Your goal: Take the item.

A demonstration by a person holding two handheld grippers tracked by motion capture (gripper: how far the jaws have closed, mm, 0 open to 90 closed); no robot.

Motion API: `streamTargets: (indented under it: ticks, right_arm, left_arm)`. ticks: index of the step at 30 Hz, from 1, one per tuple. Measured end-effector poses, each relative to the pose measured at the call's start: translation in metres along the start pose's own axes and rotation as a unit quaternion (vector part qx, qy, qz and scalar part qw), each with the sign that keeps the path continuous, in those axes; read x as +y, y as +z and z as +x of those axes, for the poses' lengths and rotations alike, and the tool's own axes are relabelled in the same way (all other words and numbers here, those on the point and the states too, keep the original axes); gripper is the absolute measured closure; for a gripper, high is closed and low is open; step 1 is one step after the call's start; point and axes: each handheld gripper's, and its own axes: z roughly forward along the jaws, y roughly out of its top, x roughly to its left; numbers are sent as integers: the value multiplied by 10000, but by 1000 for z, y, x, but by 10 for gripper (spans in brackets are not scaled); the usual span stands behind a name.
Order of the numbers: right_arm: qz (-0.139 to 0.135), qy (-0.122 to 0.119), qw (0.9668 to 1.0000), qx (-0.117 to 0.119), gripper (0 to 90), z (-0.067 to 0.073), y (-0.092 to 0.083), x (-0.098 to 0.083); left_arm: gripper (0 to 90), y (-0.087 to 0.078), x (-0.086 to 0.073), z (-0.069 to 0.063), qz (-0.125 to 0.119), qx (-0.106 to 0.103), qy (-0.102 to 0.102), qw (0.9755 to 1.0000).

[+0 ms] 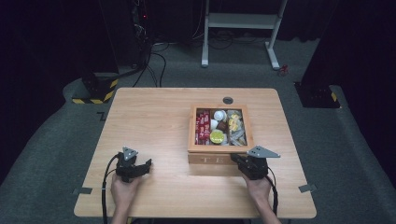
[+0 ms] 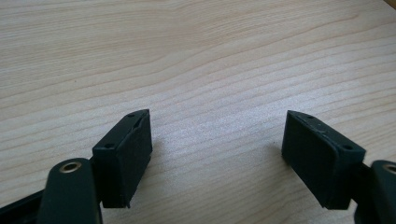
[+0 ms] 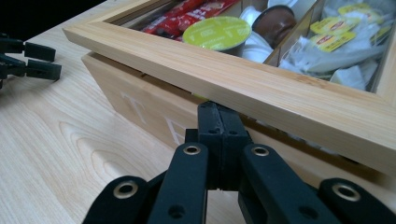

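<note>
A wooden tea box stands right of the table's middle, with a window-framed lid on top. Through the lid I see red sachets, a yellow-green capsule and wrapped tea bags. My right gripper is shut with nothing between its jaws. Its tips sit at the front wall of the box, right under the lid's front edge, which stands slightly lifted. In the high view the right gripper lies at the box's front right. My left gripper is open over bare wood, near the front left.
A black round grommet sits in the table behind the box. Grey tape tabs mark the table's front corners. On the floor beyond are a white stand and a yellow-black striped base.
</note>
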Motion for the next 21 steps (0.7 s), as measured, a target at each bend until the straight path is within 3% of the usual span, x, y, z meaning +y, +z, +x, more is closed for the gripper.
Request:
streamTargets:
  ticks: [21]
  right_arm:
    - [-105,-109,9998,-124,900,-7,-8,22]
  left_arm:
    - [246,0,0,0,6,-5,1,10000]
